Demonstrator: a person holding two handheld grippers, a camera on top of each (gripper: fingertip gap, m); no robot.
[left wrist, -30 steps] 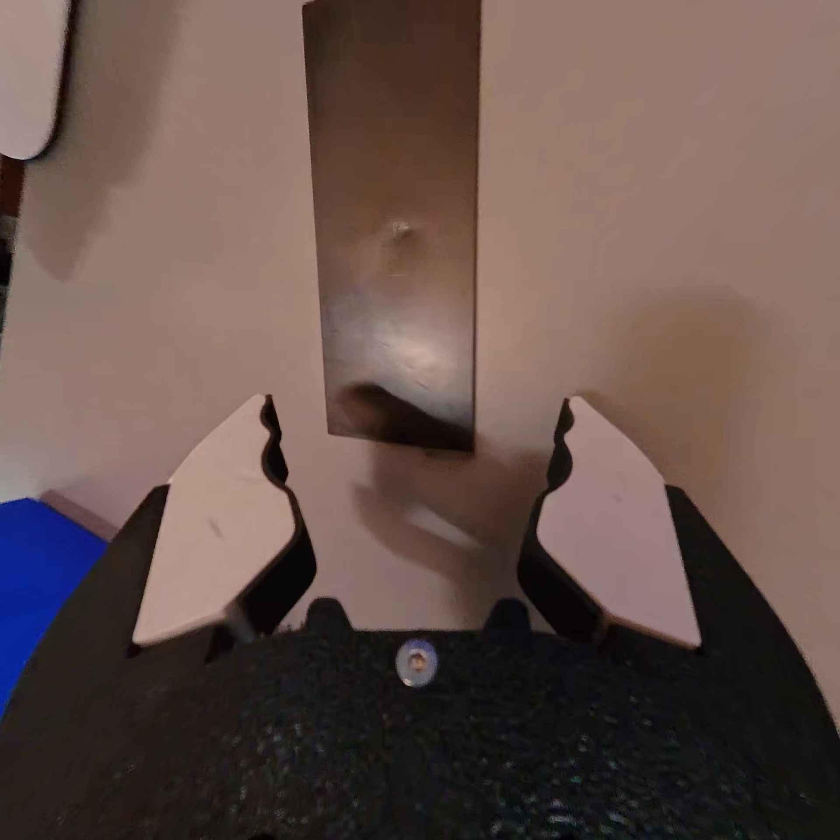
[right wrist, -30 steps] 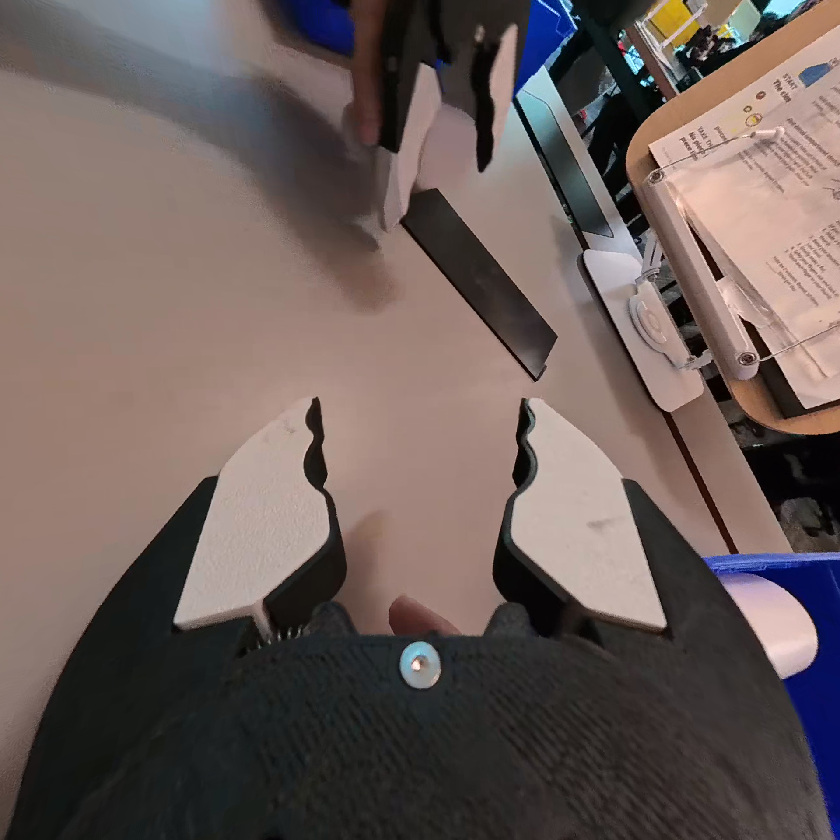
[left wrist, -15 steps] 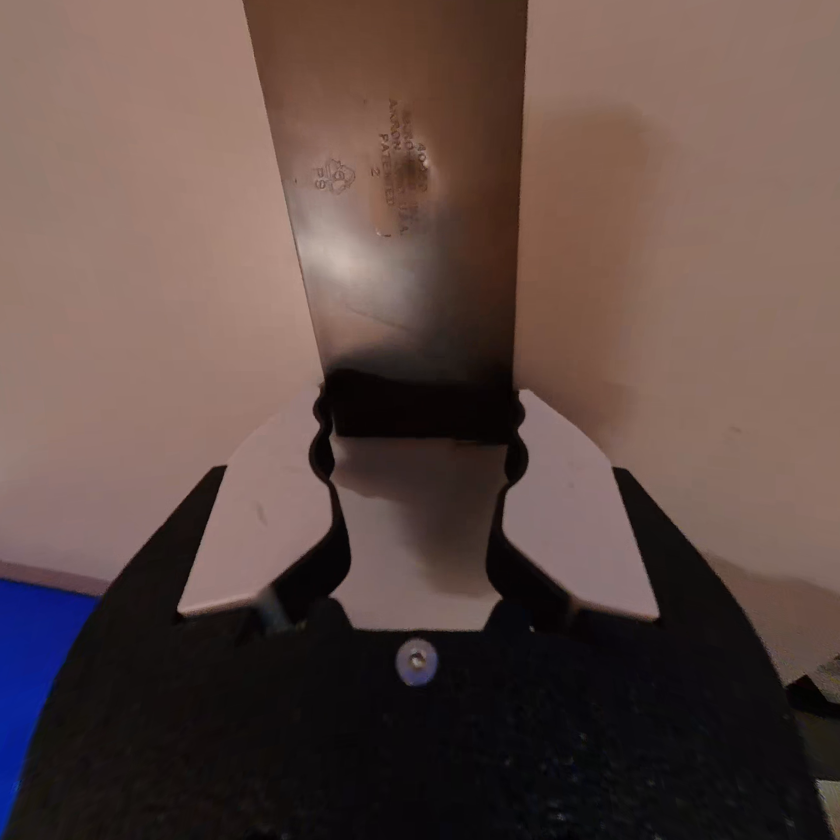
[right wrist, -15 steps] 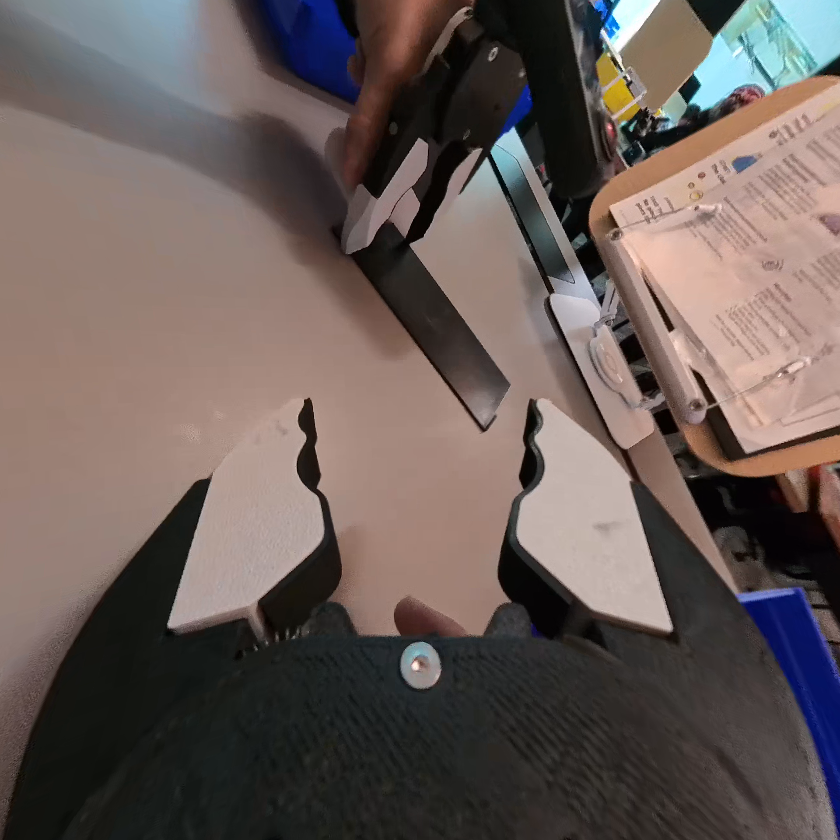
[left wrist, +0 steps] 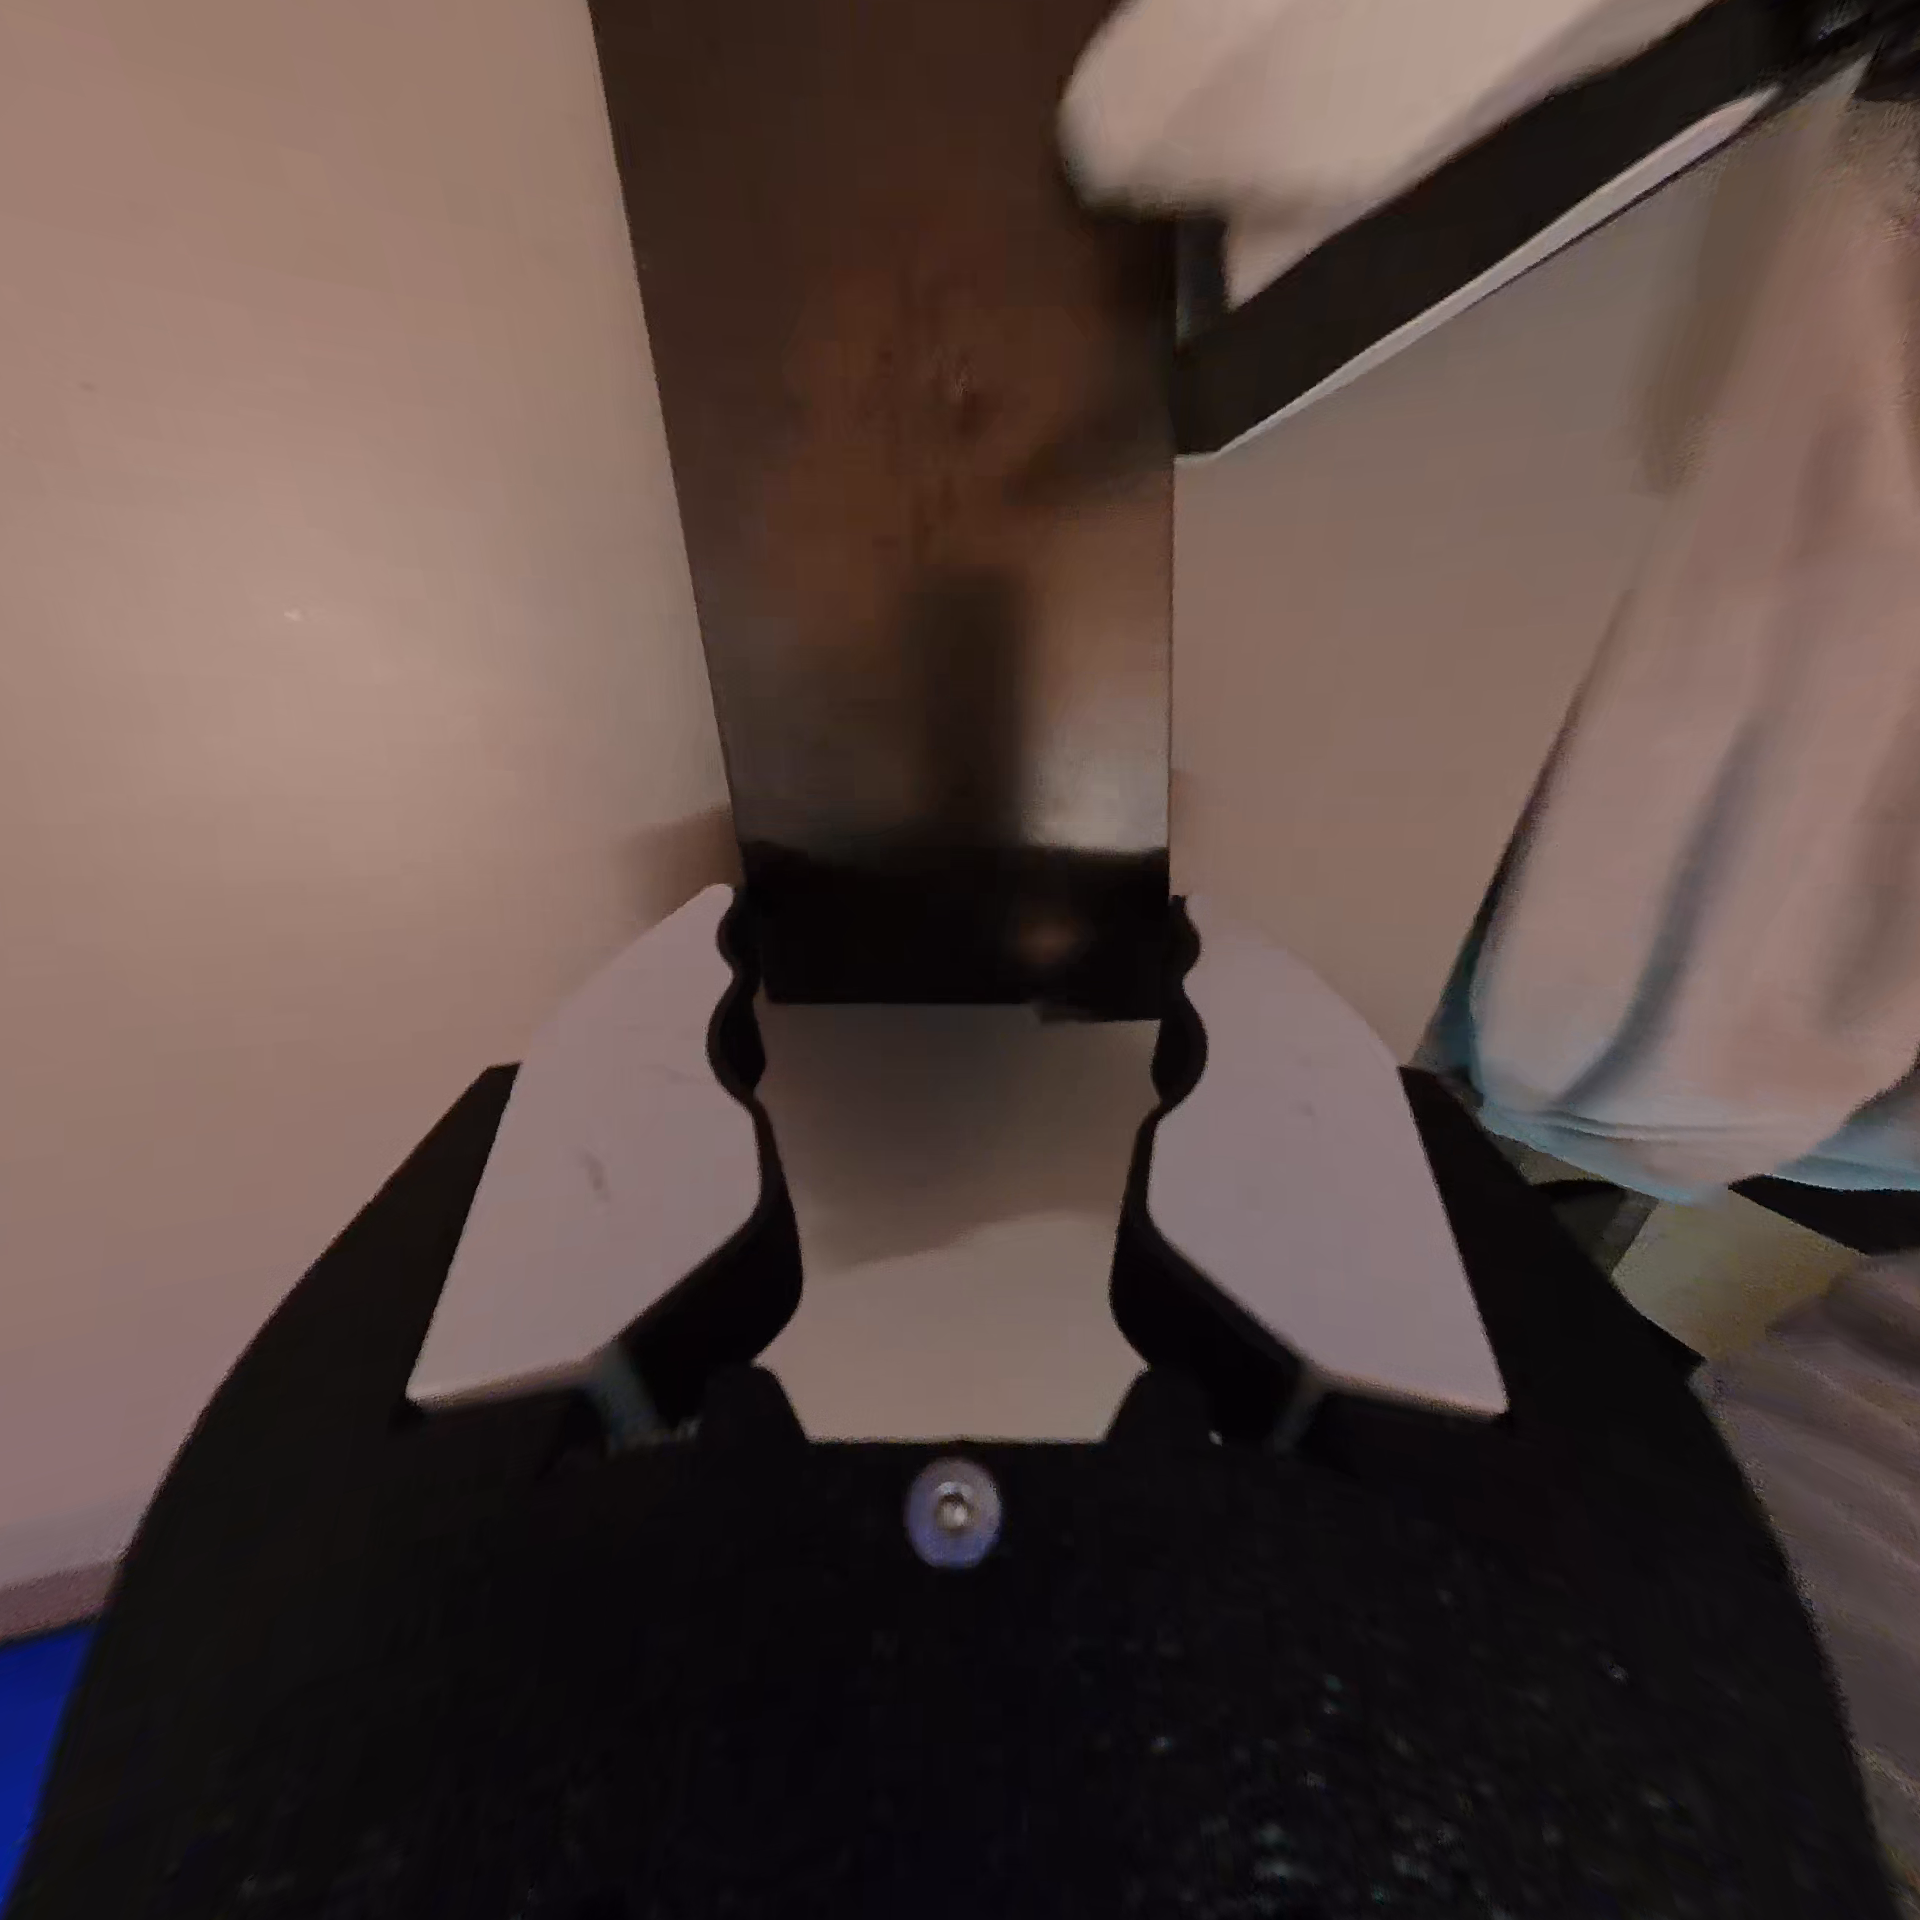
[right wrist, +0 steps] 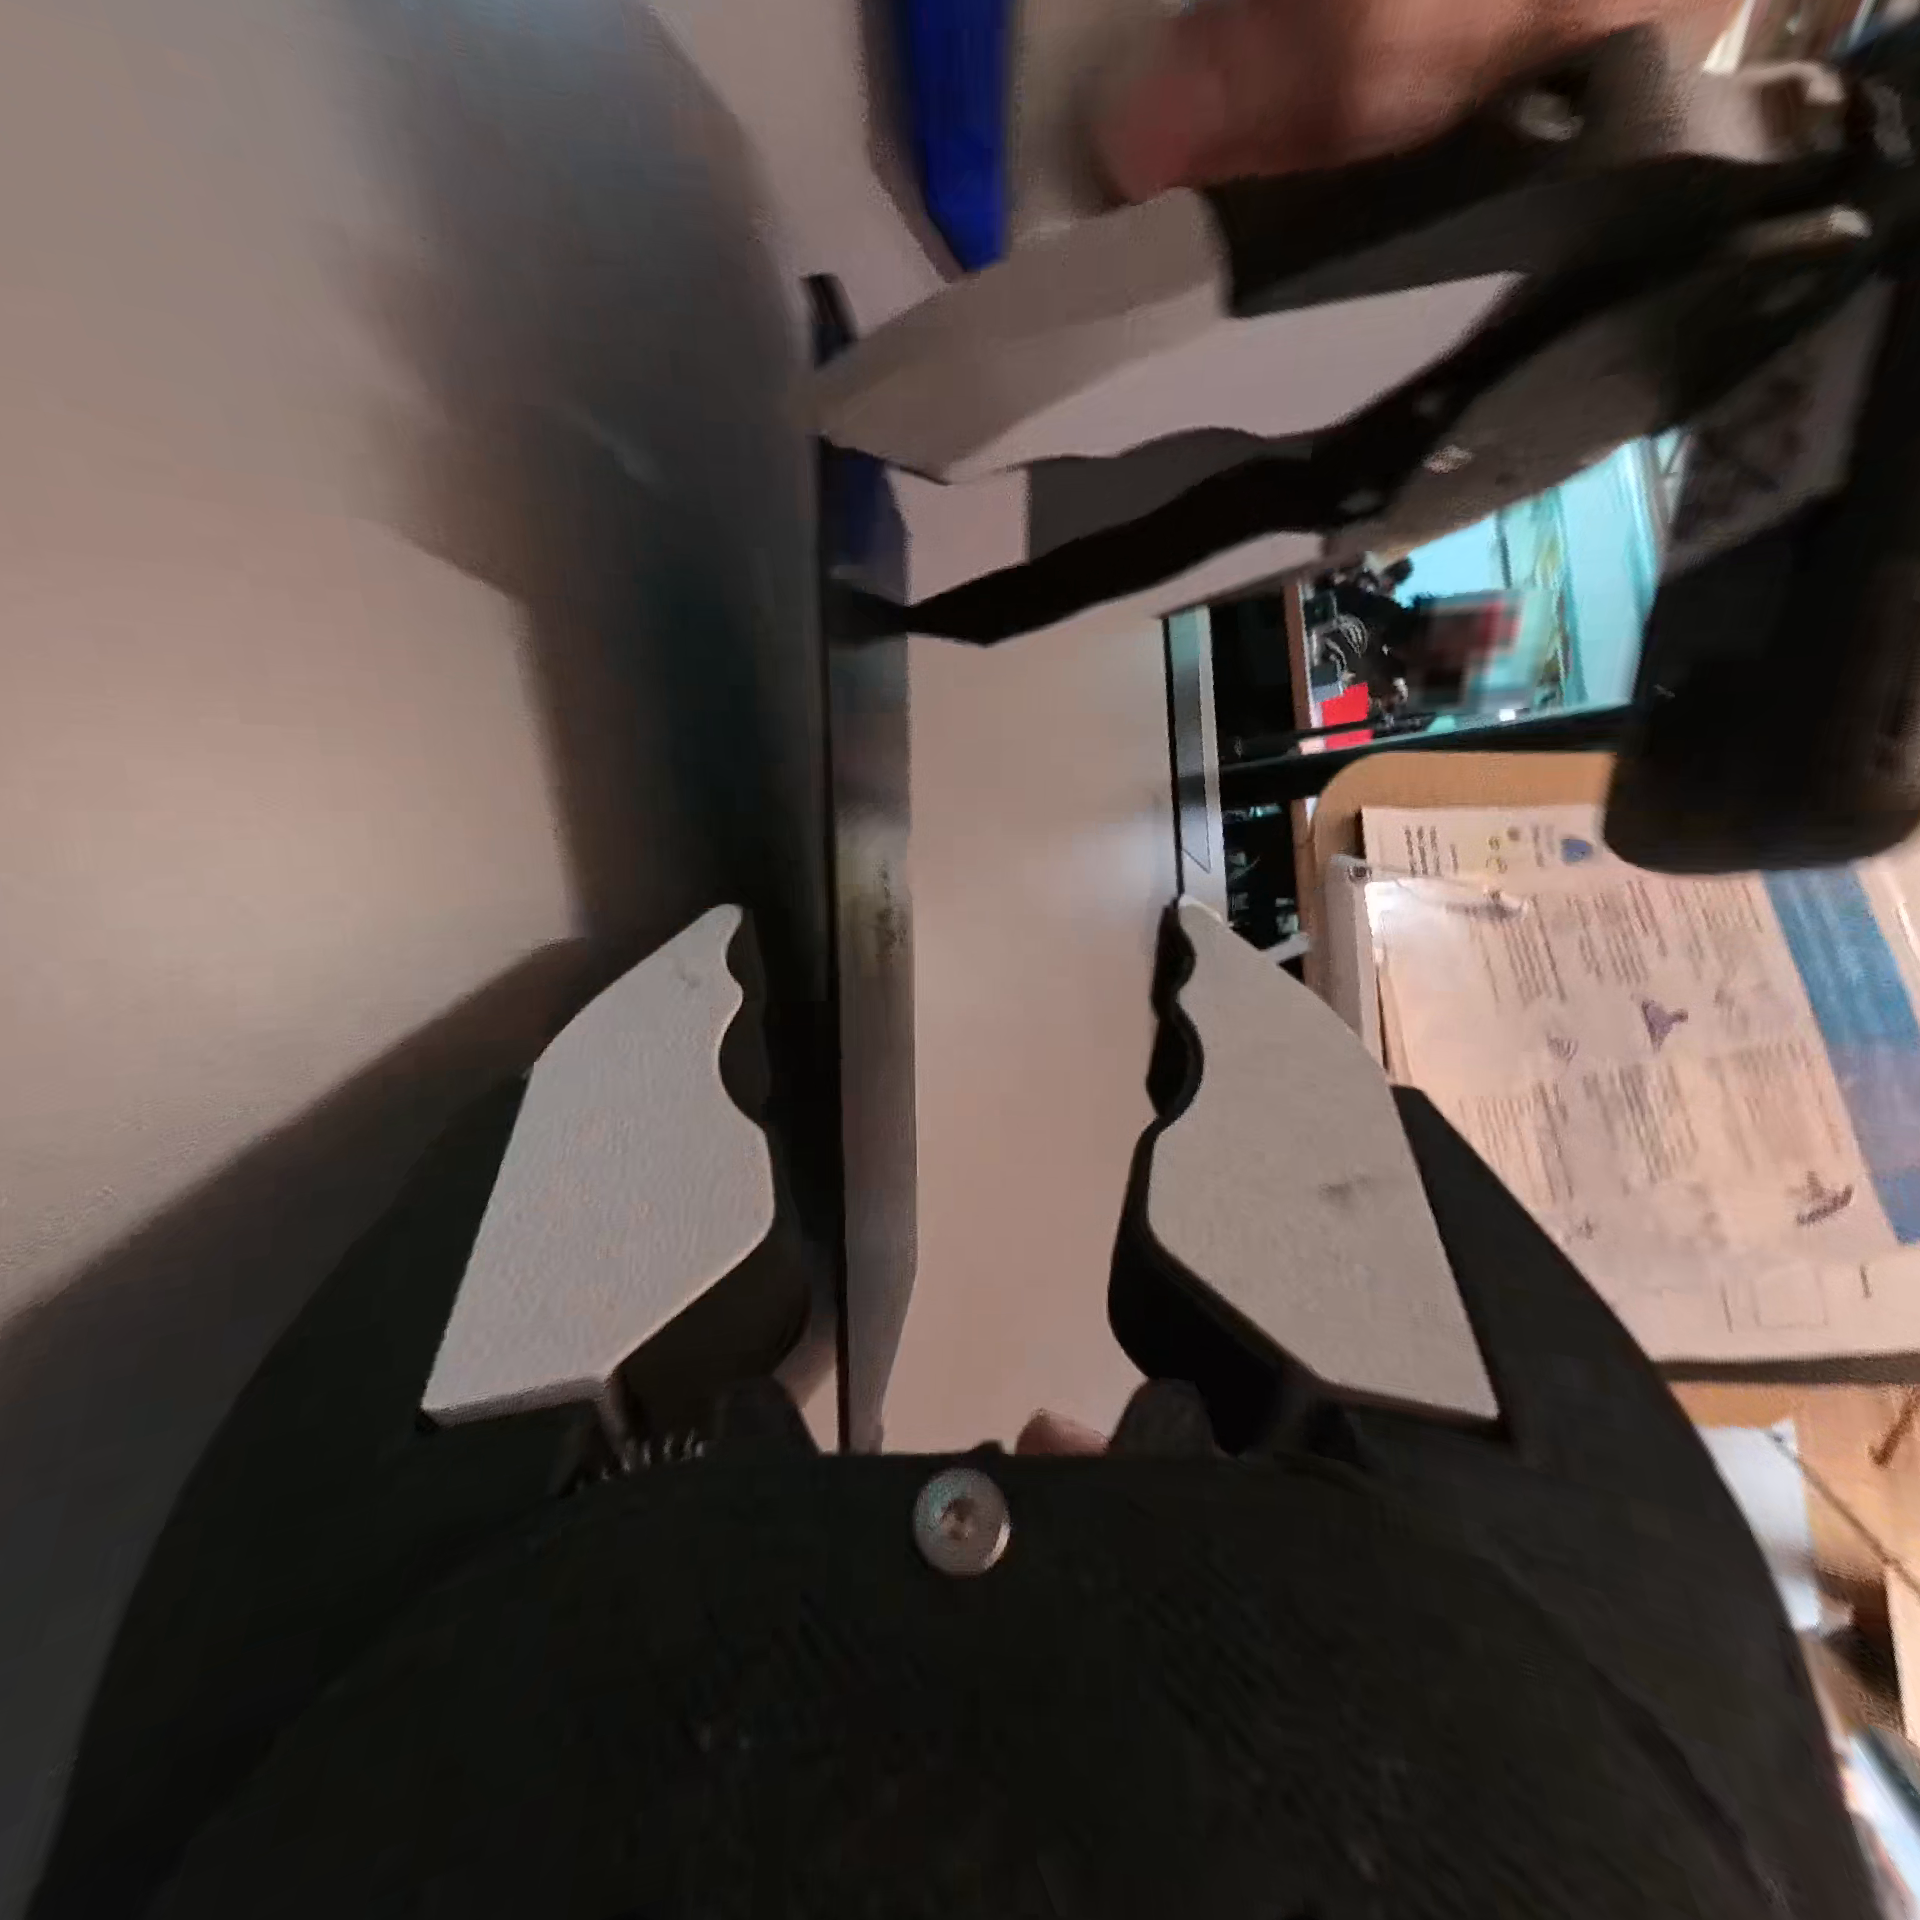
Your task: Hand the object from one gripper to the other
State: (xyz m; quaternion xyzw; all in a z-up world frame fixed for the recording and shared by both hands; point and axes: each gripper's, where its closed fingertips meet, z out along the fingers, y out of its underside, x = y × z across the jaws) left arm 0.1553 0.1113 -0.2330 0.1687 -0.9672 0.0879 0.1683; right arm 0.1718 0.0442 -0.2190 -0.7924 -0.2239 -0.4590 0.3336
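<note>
The left gripper [left wrist: 961, 935] has its fingers [left wrist: 623, 1164] pinching the near end of a long, flat black strip [left wrist: 914, 520], one tip against each long edge. From there the strip runs toward 12 o'clock and out of the left wrist view, lifted clear of the pale bench [left wrist: 312, 623].

At 1 o'clock in that view the right gripper [left wrist: 1455, 208] comes in blurred, its fingers reaching the strip's right edge. A light sleeve [left wrist: 1714, 831] hangs at 3 o'clock.

In the right wrist view the right gripper [right wrist: 961, 935] has its fingers [right wrist: 623, 1164] spread wide. The black strip [right wrist: 873, 831] is seen edge-on between them, close against the inner face of the left finger and well apart from the right one. Whether it touches that finger cannot be told.

At 1 o'clock the left gripper [right wrist: 862, 520] grips the strip's far end. A blue bin [right wrist: 961, 135] shows at 12 o'clock, blurred; its contents cannot be seen. Printed sheets [right wrist: 1621, 1091] lie at 3 o'clock on a wooden board.
</note>
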